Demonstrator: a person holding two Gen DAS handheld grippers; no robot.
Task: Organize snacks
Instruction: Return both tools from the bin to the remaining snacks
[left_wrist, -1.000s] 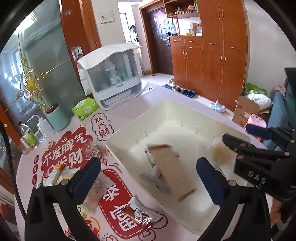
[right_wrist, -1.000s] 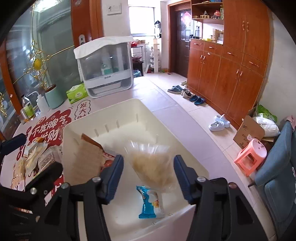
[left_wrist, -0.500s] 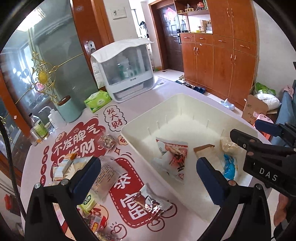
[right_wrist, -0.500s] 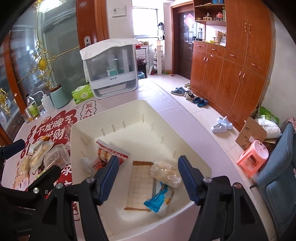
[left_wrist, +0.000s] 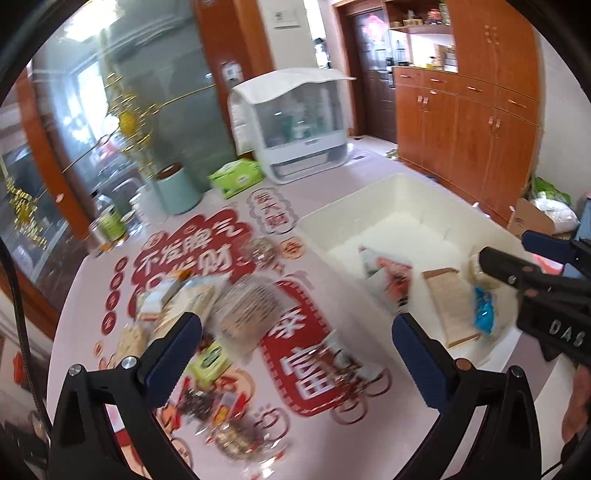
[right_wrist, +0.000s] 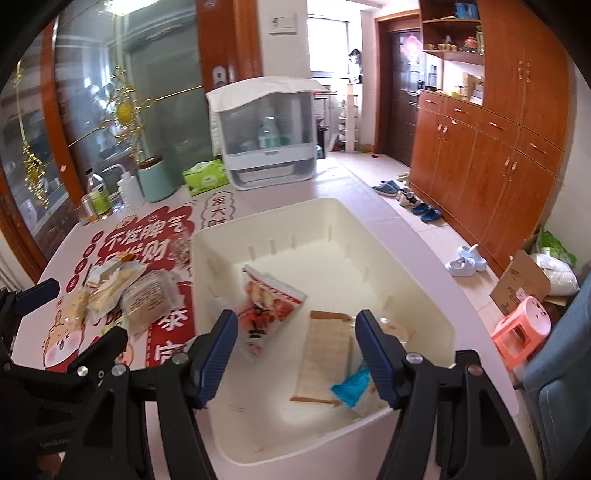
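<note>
- Pile of snack packs (right_wrist: 125, 291) at left, lying on the table (right_wrist: 280, 195).
- Left gripper (left_wrist: 295, 341) over the pile, fingers apart, holding nothing.
- White bin (right_wrist: 332, 218) in the middle, with a red pack (right_wrist: 266, 299), brown pack (right_wrist: 325, 354) and blue pack (right_wrist: 351, 387) inside.
- Right gripper (right_wrist: 297, 358) above the bin, fingers apart, empty.

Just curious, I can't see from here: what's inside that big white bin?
Inside the white bin: a red-and-white snack bag, a tan wafer pack, a blue packet and a clear bag. The right tongs' finger hides part of the last two.
</note>
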